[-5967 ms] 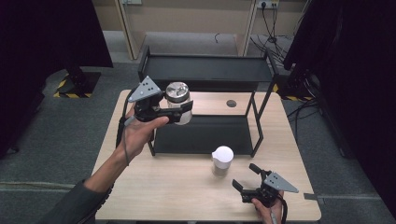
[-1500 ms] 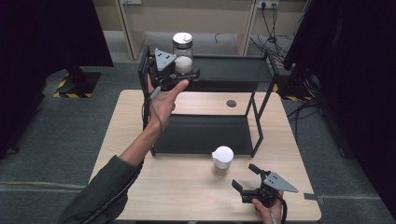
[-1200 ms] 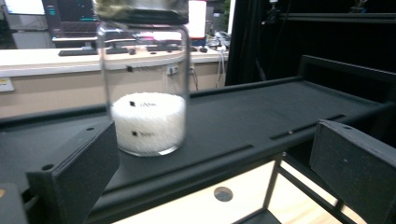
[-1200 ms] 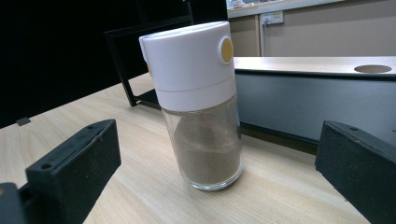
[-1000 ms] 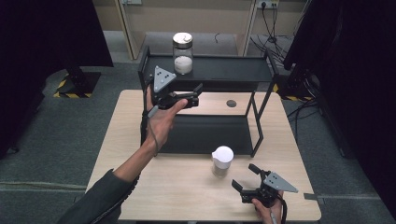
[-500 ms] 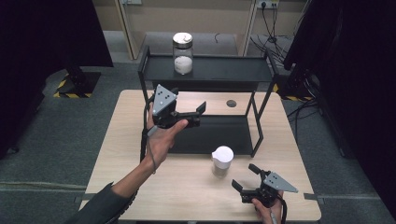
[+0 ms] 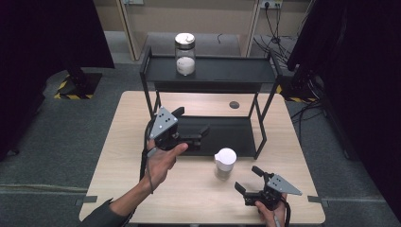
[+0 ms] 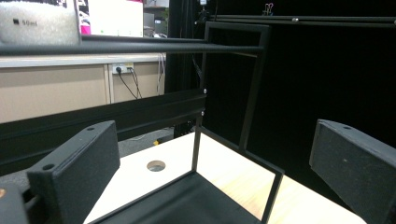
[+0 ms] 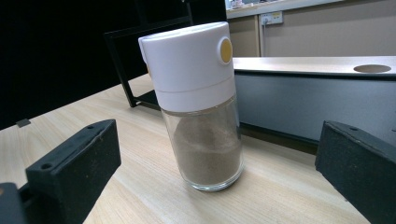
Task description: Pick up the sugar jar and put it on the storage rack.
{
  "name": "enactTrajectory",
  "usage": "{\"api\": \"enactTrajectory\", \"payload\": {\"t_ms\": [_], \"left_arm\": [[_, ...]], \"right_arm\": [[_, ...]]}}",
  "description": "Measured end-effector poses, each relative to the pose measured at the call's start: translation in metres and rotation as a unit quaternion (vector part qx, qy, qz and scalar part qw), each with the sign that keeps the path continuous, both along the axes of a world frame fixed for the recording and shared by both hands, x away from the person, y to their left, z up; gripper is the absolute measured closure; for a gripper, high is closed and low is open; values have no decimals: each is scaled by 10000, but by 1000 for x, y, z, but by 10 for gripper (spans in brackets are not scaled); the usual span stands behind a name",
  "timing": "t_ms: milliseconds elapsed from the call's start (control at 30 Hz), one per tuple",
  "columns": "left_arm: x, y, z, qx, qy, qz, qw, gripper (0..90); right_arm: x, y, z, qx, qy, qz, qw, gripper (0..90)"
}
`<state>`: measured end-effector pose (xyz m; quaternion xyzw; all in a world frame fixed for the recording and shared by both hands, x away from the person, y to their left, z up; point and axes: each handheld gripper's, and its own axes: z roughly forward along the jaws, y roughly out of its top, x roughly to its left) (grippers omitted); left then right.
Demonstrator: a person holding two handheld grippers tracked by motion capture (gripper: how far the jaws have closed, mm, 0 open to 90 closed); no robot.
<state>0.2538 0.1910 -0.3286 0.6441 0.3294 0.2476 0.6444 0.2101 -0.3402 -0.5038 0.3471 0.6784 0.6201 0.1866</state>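
Shaker [image 7: 225, 163] position settles the matter: the white-capped glass shaker of brown powder stands upright on the table [image 7: 123, 142], just in front of the lower tray of the black rack [image 7: 211, 69], and it lies straight ahead of the right tongs [image 7: 252, 179], between the lines of their two jaws as the right gripper view shows it [image 9: 198, 107]. Those right tongs are released, jaws spread wide and holding nothing, resting low near the table's front edge, with the shaker a short reach forward and slightly toward the person's left. The shaker's long axis is vertical, so a level approach with the jaws either side of the glass body, below the cap, looks like the fitting line. The left tongs [image 7: 191, 125] are also released and empty, held above the table at the rack's lower tray, jaws pointing toward the rack's right end; the left gripper view looks under the rack's top shelf with wide-set jaws and nothing between them. The shaker sits to the right of and nearer the person than the left tongs, off their axis, so the right hand is better placed. A lidded glass jar [image 7: 185, 53] with white contents stands on the rack's top shelf, well apart from both.
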Motion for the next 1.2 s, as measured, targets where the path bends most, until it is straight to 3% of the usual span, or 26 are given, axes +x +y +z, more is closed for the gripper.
{"api": "enactTrajectory", "payload": {"t_ms": [167, 867, 1200], "left_arm": [[-5, 5, -15, -49, 32, -123, 9999, 8], [-31, 11, -86, 121, 282, -657, 9974, 8], [-44, 16, -118, 21, 417, -844, 9956, 9]], "right_arm": [[0, 0, 0, -3, -7, 1, 10000, 5], [0, 0, 0, -12, -16, 5, 10000, 5], [0, 1, 0, -19, -14, 7, 10000, 5]]}}
